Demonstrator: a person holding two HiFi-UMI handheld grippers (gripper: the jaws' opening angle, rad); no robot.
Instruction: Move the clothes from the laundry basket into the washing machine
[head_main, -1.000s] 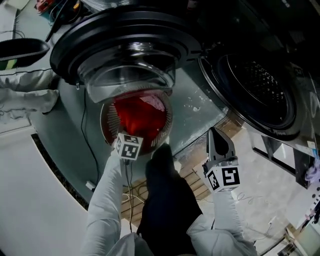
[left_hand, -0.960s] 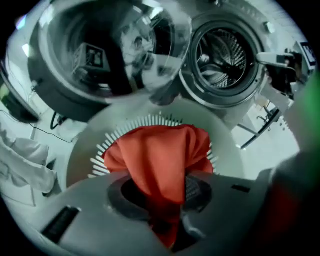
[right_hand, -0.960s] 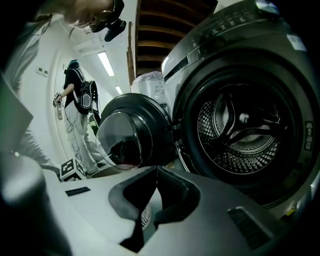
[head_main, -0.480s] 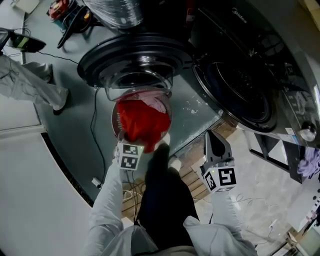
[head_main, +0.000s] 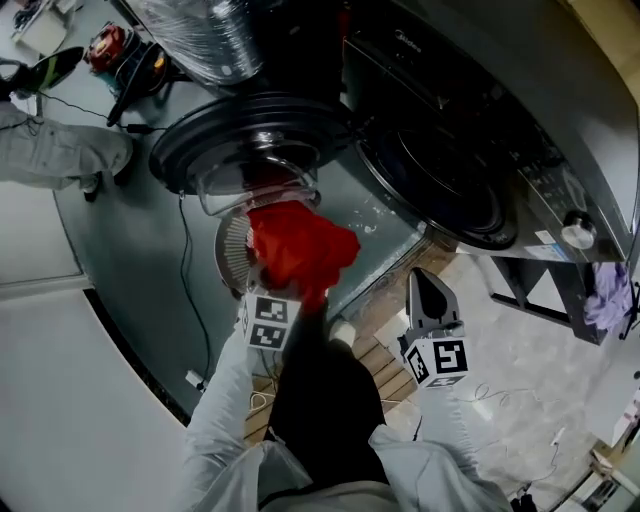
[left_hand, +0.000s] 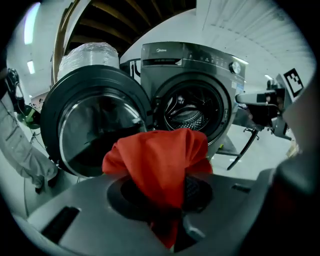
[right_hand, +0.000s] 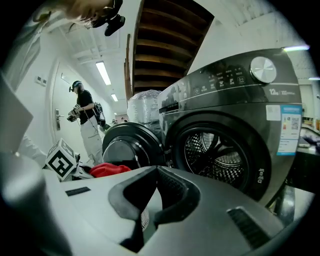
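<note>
Cloth (head_main: 300, 250), red and bunched, is held just above the basket (head_main: 230, 262), beside the open door (head_main: 250, 135). Transfer is judged to be under way: the cloth must next be carried right and pushed into the drum (head_main: 440, 185), clear of its rim. Fingers of the left gripper (left_hand: 172, 200) are clamped narrowly on the cloth; those of the right gripper (right_hand: 155, 172) are pressed together, empty.

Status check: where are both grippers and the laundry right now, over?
Left gripper jaws shut on red cloth, facing the washer. Right gripper jaws together, empty. Door open, drum mouth unblocked.
</note>
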